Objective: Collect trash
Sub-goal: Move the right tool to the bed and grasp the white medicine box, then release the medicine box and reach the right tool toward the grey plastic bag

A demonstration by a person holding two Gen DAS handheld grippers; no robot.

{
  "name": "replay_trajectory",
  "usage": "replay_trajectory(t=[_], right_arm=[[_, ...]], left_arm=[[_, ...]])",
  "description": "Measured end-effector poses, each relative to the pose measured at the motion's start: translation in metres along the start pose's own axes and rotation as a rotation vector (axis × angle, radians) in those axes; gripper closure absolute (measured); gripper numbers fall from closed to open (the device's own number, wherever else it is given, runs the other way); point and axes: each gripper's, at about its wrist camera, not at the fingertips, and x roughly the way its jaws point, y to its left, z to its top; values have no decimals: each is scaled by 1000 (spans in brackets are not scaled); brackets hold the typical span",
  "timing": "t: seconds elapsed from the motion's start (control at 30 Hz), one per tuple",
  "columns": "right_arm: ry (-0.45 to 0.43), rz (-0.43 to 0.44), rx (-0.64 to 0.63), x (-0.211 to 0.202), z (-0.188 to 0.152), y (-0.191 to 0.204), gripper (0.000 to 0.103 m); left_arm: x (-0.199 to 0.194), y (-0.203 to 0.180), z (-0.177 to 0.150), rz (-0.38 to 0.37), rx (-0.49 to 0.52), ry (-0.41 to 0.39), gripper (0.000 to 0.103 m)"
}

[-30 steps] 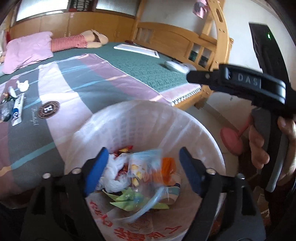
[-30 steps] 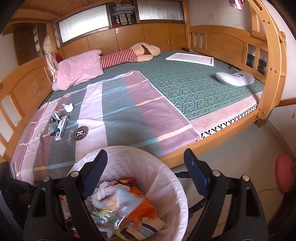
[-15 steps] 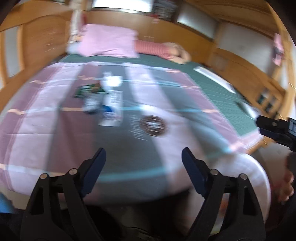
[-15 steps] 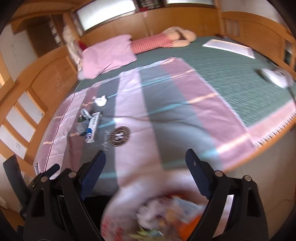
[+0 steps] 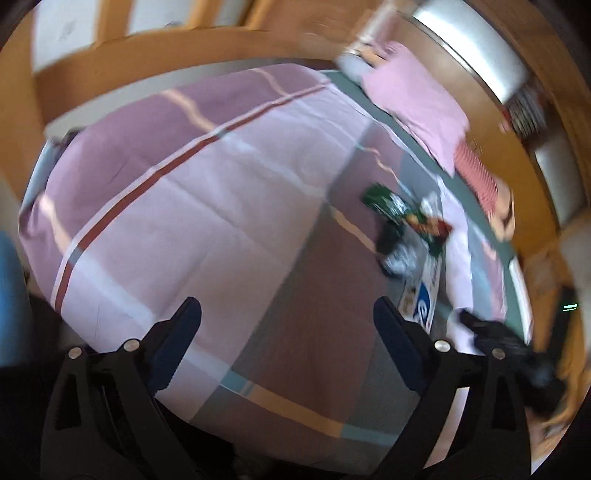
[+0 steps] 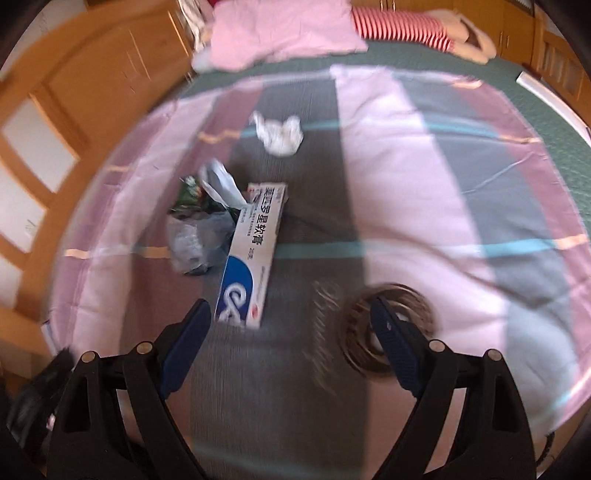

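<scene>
Several pieces of trash lie on the striped pink and grey blanket (image 6: 406,184). They are a long white and blue box (image 6: 251,254), a crumpled clear plastic bag (image 6: 199,236), a green wrapper (image 6: 188,195) and a white tissue wad (image 6: 280,134). My right gripper (image 6: 290,310) is open above the blanket, with the box's near end just beyond its left fingertip. In the blurred left wrist view, the box (image 5: 424,291) and green wrapper (image 5: 384,201) sit to the right. My left gripper (image 5: 286,314) hangs over bare blanket with its jaws opening and nothing between them.
A pink pillow (image 6: 280,29) and a red-striped plush (image 6: 399,26) lie at the bed's head. The wooden bed frame (image 6: 74,92) runs along the left. A round logo (image 6: 391,325) is printed on the blanket. A green mat (image 6: 554,110) covers the right side.
Both grippers swung away from the white trash bin to over the bed, and the bin has left both views. The left view has rolled and its jaws stand wider.
</scene>
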Motion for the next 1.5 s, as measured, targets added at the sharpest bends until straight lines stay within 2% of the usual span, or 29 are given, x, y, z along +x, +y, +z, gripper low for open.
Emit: replay_trajectory(t=[0.1,0.23,0.37,0.43,0.53,0.57,0.6,0.87,1.03,1.1,1.13,1.2,1.23,1.33,1.5], right_arm=[[33,-21,4,36,13,10,17],[16,16,32,48,24,12,18],[28,53,-53,46,25,24,48],[53,56,-72,47,19,25,52],[44,69,-77,45,16,22,57],[46,77,-75,44,13,20,71],[61,90,-64,43,12,17,80],[151,204,-2,26,-17,0,80],[278,332,-123,11,-51,13,80],[293,371,-163,0,-57,16,77],[273,386,-164,-8,-54,14,72],[211,363,-144,-22,-44,6,41],[158,324,-122,-30,-36,1,37],[57,255,-46,-39,-10,-10,33],[-27,188,7,-26,34,-4,31]], left_arm=[[-2,11,3,5,-59,-13,7],[1,8,2,13,-58,-9,6],[7,1,3,14,-33,-3,6],[9,-1,3,8,-29,2,6],[8,-3,2,4,-26,-2,6],[7,-4,2,5,-23,-5,6],[7,-4,2,6,-19,-7,6],[6,5,4,-5,-55,-3,6],[5,3,3,-10,-47,-7,6],[4,3,3,-13,-52,-8,6],[4,4,3,-15,-54,-7,6],[5,6,3,-20,-64,-5,6],[5,7,3,-23,-71,-3,6],[7,8,3,-32,-83,11,6],[9,1,1,-34,-49,19,6]])
